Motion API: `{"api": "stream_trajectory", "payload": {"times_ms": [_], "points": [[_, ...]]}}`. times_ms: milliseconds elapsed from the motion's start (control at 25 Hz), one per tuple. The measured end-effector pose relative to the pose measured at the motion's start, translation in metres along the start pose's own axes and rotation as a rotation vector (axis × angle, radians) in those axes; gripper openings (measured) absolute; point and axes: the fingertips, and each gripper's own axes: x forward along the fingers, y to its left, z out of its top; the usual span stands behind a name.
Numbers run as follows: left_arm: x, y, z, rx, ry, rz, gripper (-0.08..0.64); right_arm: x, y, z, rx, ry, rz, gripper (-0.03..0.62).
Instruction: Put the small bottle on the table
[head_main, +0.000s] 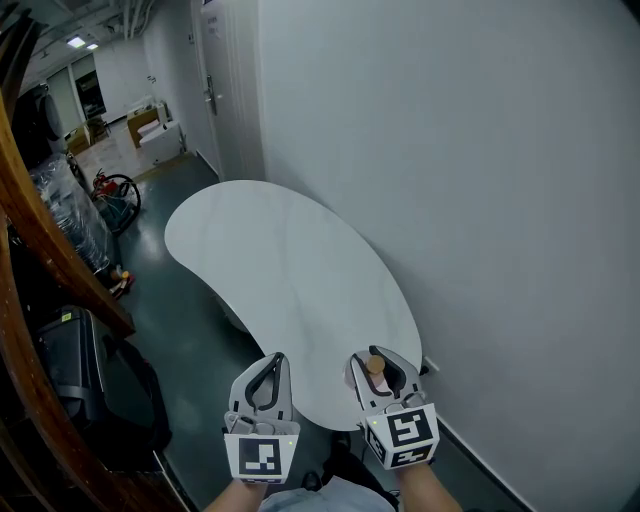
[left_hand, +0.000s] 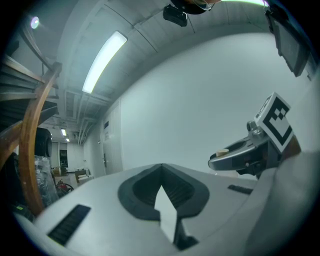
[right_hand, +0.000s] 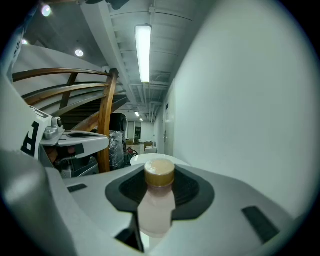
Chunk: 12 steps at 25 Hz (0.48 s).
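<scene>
A small pale pink bottle (head_main: 377, 368) with a tan cap stands upright between the jaws of my right gripper (head_main: 378, 352), which is shut on it. In the right gripper view the bottle (right_hand: 158, 202) fills the middle between the dark pads (right_hand: 192, 192). The gripper hangs over the near end of the white kidney-shaped table (head_main: 290, 270). My left gripper (head_main: 275, 358) sits just to the left at the same height, over the table's near edge, shut with nothing in it. In the left gripper view its jaws (left_hand: 161, 167) meet at the tip, and the right gripper (left_hand: 240, 152) shows at the right.
A white wall (head_main: 480, 180) runs close along the table's right side. A wooden stair rail (head_main: 40, 230) curves down the left, with a dark case (head_main: 70, 350) on the floor beneath it. Wrapped goods (head_main: 75, 215), a red item (head_main: 105, 185) and boxes (head_main: 150, 125) stand further back.
</scene>
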Motion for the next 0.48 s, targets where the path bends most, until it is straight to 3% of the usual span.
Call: {"api": "stream_trajectory", "payload": {"times_ms": [360, 480], "points": [[0.071, 0.004, -0.008, 0.061, 0.052, 0.014, 0.0, 0.059, -0.038, 0.005, 0.01, 0.005, 0.06, 0.115], [0.092, 0.008, -0.004, 0.032, 0.034, 0.05, 0.0, 0.08, -0.048, 0.011, 0.002, 0.002, 0.094, 0.115]]}}
